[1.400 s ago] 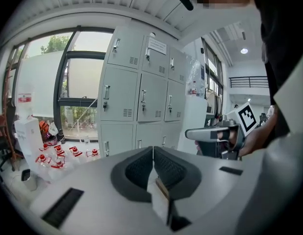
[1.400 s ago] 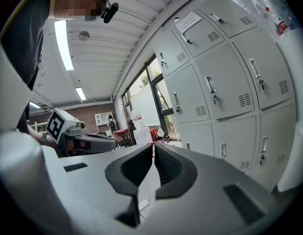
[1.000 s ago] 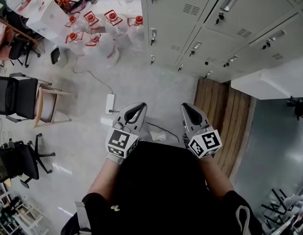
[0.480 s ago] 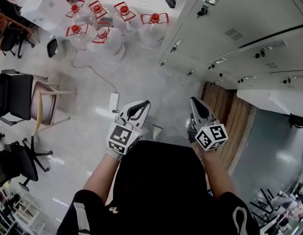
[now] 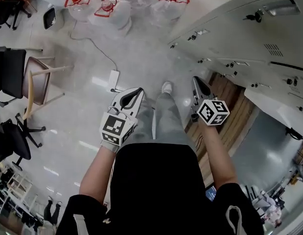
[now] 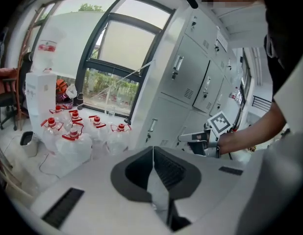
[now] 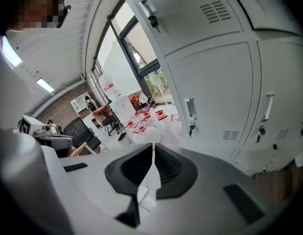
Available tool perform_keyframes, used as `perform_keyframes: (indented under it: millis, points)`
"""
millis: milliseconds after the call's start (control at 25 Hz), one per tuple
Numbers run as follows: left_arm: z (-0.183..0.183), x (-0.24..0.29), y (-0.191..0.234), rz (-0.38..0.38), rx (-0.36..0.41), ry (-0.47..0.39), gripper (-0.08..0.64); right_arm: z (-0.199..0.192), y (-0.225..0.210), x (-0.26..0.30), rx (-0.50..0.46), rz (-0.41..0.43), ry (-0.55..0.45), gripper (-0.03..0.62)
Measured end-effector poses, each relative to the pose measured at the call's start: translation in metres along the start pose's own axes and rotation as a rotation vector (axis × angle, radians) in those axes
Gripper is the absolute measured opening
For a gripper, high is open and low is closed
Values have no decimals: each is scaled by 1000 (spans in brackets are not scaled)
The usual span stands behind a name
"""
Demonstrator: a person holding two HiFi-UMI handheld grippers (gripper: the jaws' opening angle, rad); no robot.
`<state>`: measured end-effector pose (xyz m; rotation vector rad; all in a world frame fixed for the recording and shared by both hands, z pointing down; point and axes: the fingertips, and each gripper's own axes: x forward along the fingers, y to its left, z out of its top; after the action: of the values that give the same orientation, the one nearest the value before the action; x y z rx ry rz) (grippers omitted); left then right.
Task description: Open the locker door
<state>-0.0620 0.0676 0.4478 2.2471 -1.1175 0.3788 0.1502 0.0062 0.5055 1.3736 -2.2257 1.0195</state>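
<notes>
**Both grippers shut & empty, short of the lockers**

L gripper (image 5: 140, 89): held out front over pale floor (image 5: 78, 121), fingers pressed together, nothing between. Pointing toward cluster of clear water jugs (image 5: 110, 8) w/ red caps, below the window (image 6: 110, 58).

R gripper (image 5: 196, 79): alongside on the right, fingers likewise closed tip to tip, nothing clamped. Hanging over edge of wooden slat platform (image 5: 233, 103) at foot of lockers (image 5: 249, 31); touching no door.

Lockers: grey-white bank along right side of head view, every visible door shut, each w/ small handle & vent slots. In right gripper view, nearest locker door (image 7: 215, 82) ahead and a bit right of the fingers, closed. Upright handle (image 7: 190, 107) on it w/ what looks like a key just below, well clear of the fingertips.

Elsewhere: one shoe (image 5: 166, 87) forward between the two grippers. White power strip (image 5: 113, 77) w/ cable on floor ahead of L gripper. Wood-framed chair (image 5: 36, 82) & black office chairs (image 5: 14, 146) at far left.
</notes>
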Motion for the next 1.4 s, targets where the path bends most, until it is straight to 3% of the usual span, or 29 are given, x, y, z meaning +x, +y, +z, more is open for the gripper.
perform_keyframes:
  millis: [200, 280, 320, 480, 560, 920, 1120, 1400]
  points:
    - [-49, 30, 39, 66, -55, 46, 25, -53, -47, 85, 29, -5, 87, 35]
    - [-36, 19, 40, 95, -89, 54, 25, -45, -48, 94, 58, -3, 107, 35]
    - [-4, -1, 27, 107, -103, 55, 25, -17, -35, 79, 71, -2, 114, 35]
    - [193, -120, -64, 146, -147, 56, 25, 159, 49, -39, 119, -2, 132, 35]
    - [218, -131, -79, 159, -178, 60, 25, 181, 53, -47, 141, -13, 144, 36]
    - [135, -67, -47, 173, -257, 90, 25, 111, -25, 51, 259, -45, 164, 37]
    - [111, -50, -34, 193, -314, 98, 25, 87, -54, 97, 363, -18, 177, 38]
    - [88, -32, -29, 160, -293, 133, 25, 64, -87, 150, 526, -14, 117, 43]
